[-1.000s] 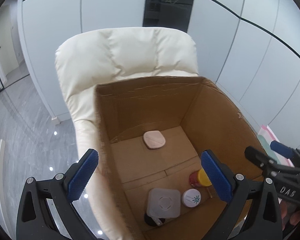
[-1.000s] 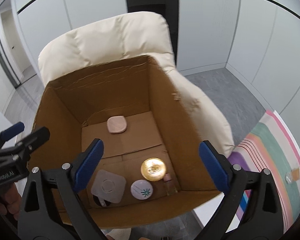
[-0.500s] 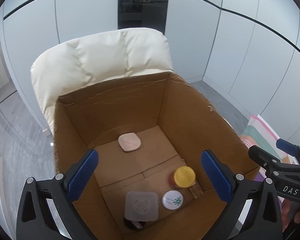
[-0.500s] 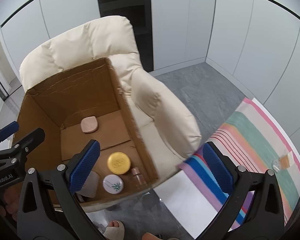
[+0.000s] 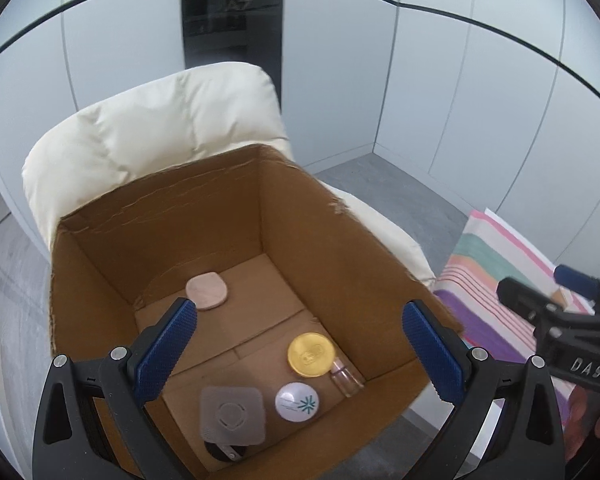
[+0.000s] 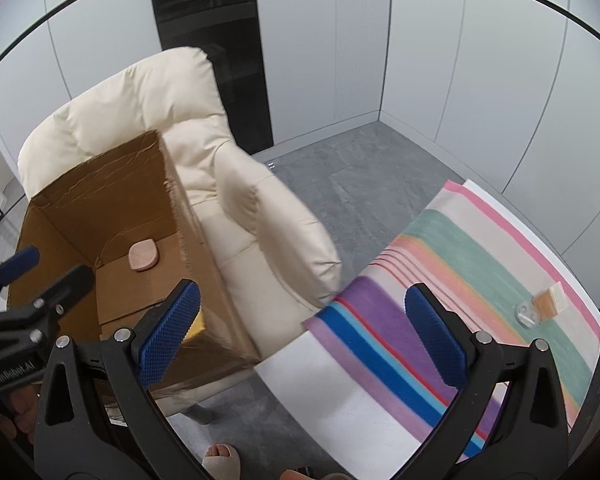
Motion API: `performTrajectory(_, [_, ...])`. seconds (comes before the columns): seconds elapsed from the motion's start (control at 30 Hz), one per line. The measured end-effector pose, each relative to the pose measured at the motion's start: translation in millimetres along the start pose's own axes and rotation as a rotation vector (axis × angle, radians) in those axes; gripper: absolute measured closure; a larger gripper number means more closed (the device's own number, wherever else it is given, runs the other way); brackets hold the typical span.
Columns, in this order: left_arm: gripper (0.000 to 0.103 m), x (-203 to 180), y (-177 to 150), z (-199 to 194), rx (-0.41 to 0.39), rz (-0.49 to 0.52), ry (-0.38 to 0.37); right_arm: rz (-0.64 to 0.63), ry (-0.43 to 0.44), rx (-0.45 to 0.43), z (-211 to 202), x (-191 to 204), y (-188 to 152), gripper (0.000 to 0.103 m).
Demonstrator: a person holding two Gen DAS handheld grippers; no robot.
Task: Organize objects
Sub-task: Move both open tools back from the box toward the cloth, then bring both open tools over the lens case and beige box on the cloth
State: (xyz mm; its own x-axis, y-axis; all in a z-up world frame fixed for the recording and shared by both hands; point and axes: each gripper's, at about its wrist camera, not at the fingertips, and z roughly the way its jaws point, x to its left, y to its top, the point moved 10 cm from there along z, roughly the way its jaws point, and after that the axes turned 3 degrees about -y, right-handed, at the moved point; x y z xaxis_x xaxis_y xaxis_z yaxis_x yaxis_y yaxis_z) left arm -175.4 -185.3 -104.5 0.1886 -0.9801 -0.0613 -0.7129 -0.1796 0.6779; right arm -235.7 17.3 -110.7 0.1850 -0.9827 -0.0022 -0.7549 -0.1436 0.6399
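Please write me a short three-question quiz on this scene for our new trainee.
1. True or false: the cardboard box sits on the cream armchair.
2. Which lies nearest the box's far wall: A) the gold round lid, B) the pink compact, C) the white round lid?
3. What small thing lies on the striped cloth, away from the box?

Key: 1. True. 2. B. 3. A small clear bottle lying beside an orange and white packet.
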Motion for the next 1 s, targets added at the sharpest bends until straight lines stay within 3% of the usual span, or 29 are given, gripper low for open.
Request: performTrajectory(1.0, [0.0, -158.4, -3.2, -0.2, -0.007, 0.192, -0.15, 0.18, -0.159, -0.017, -40.9, -154.8, -34.0, 0.0])
